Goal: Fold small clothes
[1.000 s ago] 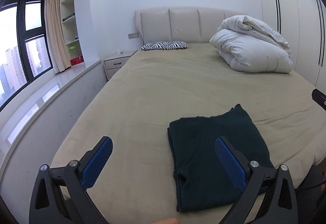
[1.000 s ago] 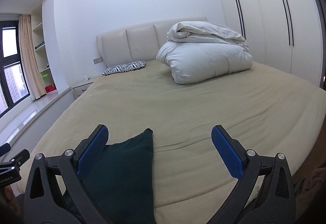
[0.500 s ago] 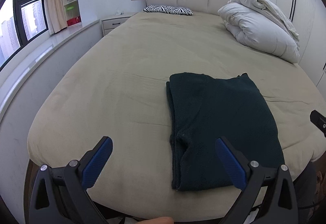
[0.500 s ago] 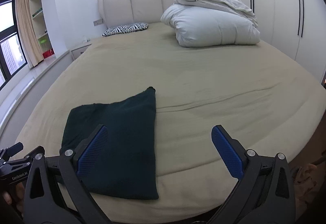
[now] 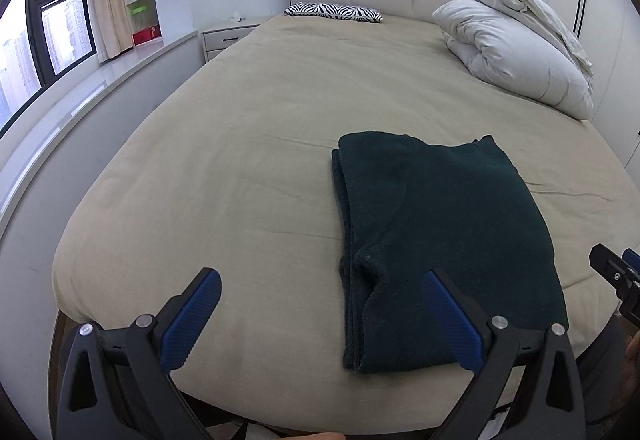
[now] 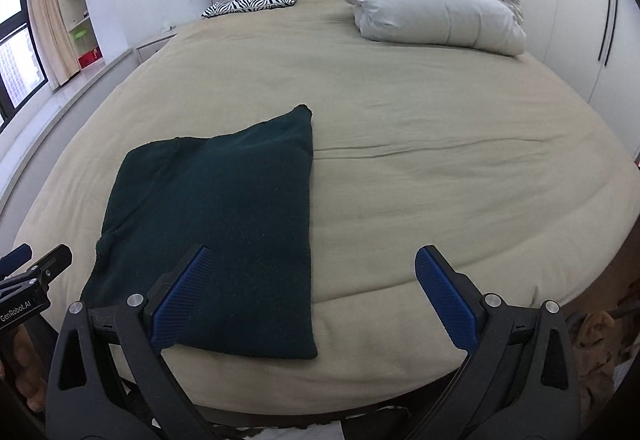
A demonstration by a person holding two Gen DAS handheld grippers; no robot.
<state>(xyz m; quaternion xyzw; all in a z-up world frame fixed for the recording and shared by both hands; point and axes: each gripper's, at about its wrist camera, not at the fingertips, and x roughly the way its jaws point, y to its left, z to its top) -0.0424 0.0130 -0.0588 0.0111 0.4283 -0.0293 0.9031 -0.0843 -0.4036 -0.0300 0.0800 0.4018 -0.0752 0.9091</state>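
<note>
A dark green garment (image 5: 436,236) lies folded in a flat rectangle near the foot edge of the beige bed (image 5: 248,144); it also shows in the right wrist view (image 6: 216,220). My left gripper (image 5: 320,316) is open and empty, held above the foot edge, with its right finger over the garment's near left part. My right gripper (image 6: 314,296) is open and empty, with its left finger over the garment's near right corner. Neither gripper touches the cloth.
A folded white duvet (image 5: 516,44) sits at the bed's far right. A zebra-print pillow (image 5: 334,11) lies by the headboard. A nightstand (image 5: 228,36) and window ledge (image 5: 60,100) run along the left. Wardrobe doors (image 6: 580,0) stand at the right.
Both grippers have risen and tilted downward over the foot of the bed, so more of the garment shows. Both stay open. The garment has not moved.
</note>
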